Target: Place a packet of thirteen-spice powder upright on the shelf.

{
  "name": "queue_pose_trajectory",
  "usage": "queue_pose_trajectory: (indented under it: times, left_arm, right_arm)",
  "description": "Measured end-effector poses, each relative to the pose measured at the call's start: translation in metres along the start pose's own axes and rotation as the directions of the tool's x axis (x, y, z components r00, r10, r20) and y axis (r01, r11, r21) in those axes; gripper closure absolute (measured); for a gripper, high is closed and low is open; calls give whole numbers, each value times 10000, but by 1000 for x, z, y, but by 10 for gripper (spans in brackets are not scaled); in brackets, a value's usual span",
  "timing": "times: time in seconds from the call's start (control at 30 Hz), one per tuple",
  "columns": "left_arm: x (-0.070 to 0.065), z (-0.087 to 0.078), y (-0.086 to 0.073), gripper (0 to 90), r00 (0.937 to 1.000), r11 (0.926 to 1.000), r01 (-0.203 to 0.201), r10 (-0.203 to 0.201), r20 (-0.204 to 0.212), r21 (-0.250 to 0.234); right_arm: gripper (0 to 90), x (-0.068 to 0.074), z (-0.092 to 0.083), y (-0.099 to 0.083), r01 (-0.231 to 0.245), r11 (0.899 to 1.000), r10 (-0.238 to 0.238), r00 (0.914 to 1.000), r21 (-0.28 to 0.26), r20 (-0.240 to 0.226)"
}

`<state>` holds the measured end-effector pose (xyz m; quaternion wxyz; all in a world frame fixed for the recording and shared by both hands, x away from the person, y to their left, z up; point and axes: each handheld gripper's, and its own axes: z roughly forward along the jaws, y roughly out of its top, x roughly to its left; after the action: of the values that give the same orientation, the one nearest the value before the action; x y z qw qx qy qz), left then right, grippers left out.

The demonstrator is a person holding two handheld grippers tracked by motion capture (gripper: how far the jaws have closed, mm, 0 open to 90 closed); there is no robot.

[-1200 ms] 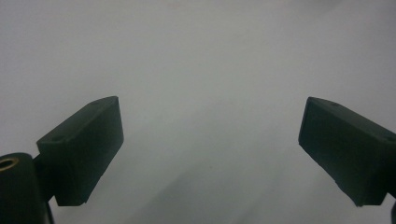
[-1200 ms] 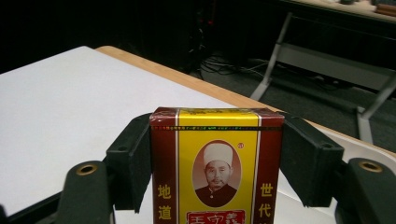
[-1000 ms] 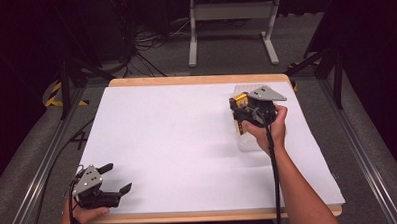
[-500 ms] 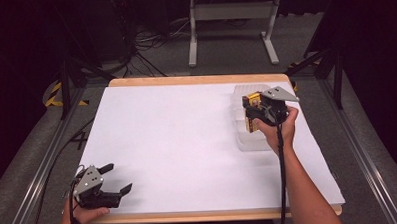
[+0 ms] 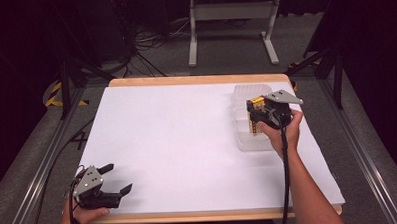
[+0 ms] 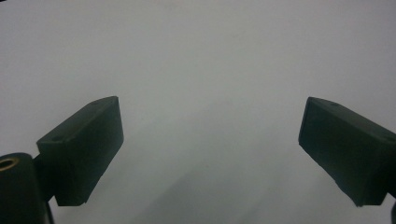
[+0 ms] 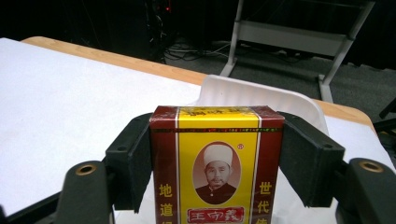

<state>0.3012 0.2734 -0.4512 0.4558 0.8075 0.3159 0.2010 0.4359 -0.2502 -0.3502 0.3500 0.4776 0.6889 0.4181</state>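
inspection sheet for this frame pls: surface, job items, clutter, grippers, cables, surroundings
Surface: white sheet over a wood-edged table.
Job's things: red-and-yellow box; clear plastic container at the far right.
Clutter: nothing seen.
Grippers: right gripper shut on the box, above the container; left gripper open, at the near left corner.
Cables: black cable runs along the right forearm; loose cables on the floor.
Surroundings: metal stand beyond the table, dark room.
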Motion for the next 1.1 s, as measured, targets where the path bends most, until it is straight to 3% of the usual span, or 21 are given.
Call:
queue_pose_trajectory:
  times: [0.3, 1.1]
  left_arm:
    - [0, 0, 0, 72, 10000, 10000, -14, 14, 6, -11]
    - [-1, 0, 0, 72, 10000, 10000, -17, 17, 36, -14]
  right_arm:
    - [322, -4, -4, -6, -11, 9997, 12, 10000, 237, -27]
    - [317, -11, -21, -22, 516, 9942, -466, 9974, 939, -550]
